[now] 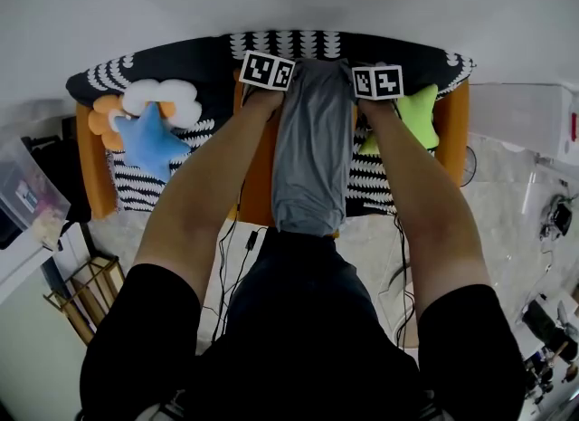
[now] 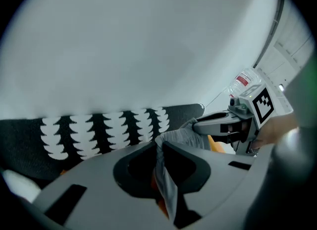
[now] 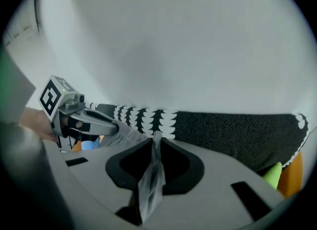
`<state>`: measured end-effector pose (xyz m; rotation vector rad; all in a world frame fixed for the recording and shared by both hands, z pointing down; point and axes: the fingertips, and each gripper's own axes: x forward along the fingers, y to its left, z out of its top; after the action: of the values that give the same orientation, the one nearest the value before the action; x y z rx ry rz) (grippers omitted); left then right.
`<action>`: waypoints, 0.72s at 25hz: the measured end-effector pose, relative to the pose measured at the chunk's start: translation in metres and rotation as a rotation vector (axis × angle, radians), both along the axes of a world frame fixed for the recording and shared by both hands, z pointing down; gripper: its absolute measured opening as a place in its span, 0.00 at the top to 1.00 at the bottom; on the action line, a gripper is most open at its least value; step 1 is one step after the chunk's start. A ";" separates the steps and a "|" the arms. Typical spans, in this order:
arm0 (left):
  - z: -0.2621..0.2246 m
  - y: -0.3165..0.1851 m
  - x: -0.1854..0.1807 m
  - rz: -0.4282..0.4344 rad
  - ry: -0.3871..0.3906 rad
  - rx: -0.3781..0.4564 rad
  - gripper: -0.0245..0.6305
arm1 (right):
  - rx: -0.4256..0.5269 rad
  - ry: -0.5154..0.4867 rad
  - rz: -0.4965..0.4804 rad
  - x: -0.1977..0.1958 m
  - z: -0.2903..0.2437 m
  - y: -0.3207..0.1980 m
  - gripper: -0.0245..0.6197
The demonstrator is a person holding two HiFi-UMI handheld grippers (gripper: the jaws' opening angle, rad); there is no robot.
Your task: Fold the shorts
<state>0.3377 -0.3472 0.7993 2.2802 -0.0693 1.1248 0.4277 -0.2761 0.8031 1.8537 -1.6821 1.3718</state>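
Black short-sleeved shirt point(image 1: 308, 356)

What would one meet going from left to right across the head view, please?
orange cushion → blue star → left gripper → shorts → right gripper → green star

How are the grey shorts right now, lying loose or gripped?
Gripped: left gripper and right gripper each pinch the shorts at the far edge.

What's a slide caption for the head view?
Left claw and right claw clamp the far edge of the gray shorts over a black-and-white blanket, beside a blue star cushion.
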 end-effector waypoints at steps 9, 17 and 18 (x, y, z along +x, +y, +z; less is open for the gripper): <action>-0.048 -0.016 0.012 -0.009 0.059 0.075 0.88 | 0.075 0.013 0.044 0.013 -0.048 -0.015 0.87; -0.077 0.005 0.005 -0.019 0.082 0.105 0.88 | 0.098 0.031 0.026 0.006 -0.079 0.005 0.87; -0.080 0.009 0.003 -0.020 0.086 0.109 0.88 | 0.102 0.030 0.023 0.004 -0.082 0.010 0.87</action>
<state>0.3405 -0.3382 0.7191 2.4154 -0.1224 1.0344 0.4314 -0.2661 0.7215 1.9447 -1.7519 1.2829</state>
